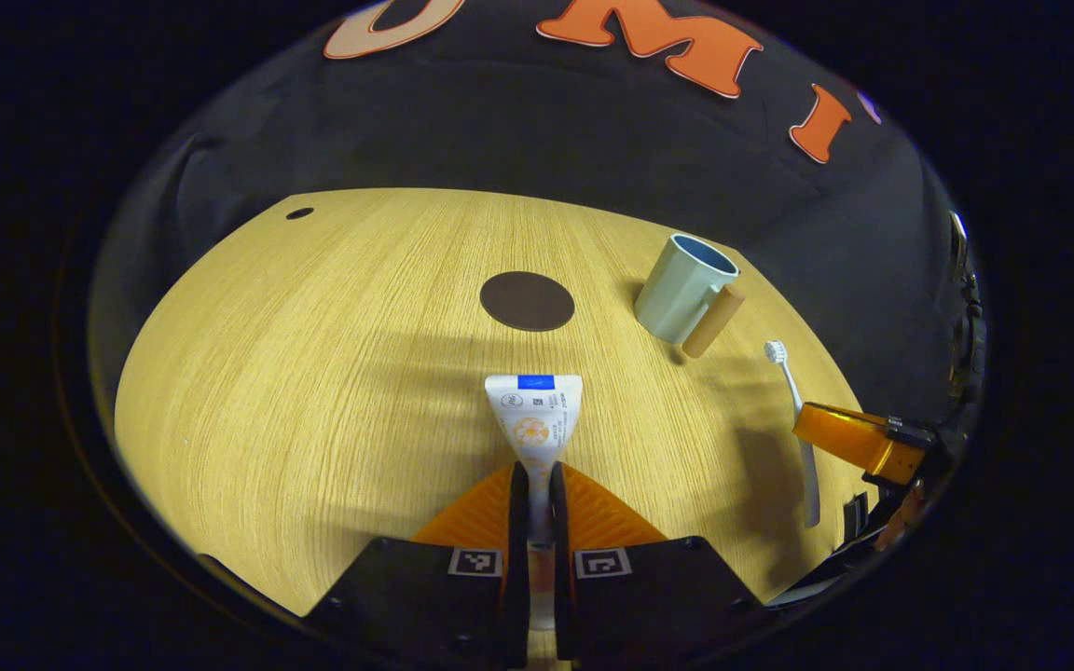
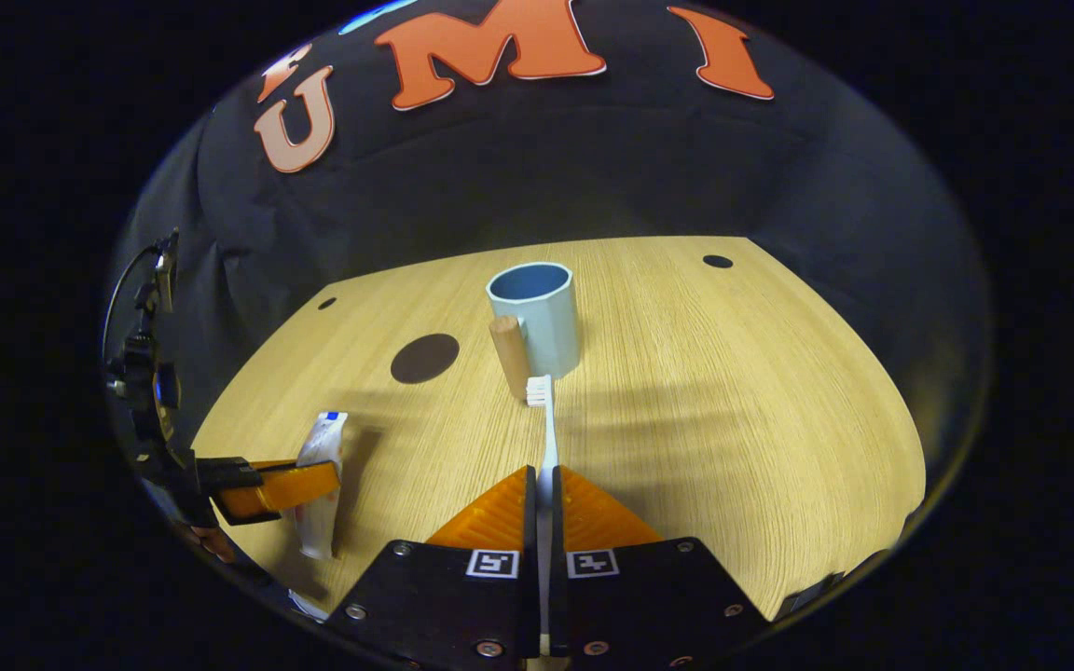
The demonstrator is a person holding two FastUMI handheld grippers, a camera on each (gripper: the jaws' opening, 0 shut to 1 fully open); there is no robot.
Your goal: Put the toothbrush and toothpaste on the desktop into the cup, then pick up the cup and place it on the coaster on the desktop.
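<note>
My left gripper (image 1: pixel 537 485) is shut on the white toothpaste tube (image 1: pixel 534 417), whose flat end points away from me over the wooden desktop (image 1: pixel 313 373). My right gripper (image 2: pixel 544 489) is shut on the white toothbrush (image 2: pixel 546 429), bristles forward, just short of the cup. The pale blue-green cup (image 2: pixel 537 317) with a wooden handle stands upright and holds nothing visible. The dark round coaster (image 1: pixel 527 301) lies flat left of the cup (image 1: pixel 683 287). In the left gripper view, the toothbrush (image 1: pixel 793 391) sits in the right gripper (image 1: pixel 859 443). In the right gripper view, the toothpaste (image 2: pixel 321 485) sits in the left gripper (image 2: pixel 276 489).
Small dark holes (image 1: pixel 299 213) mark the desktop's far corners. The black cloth wall rises just behind the desk's back edge. The coaster (image 2: pixel 424 358) has bare wood all round it.
</note>
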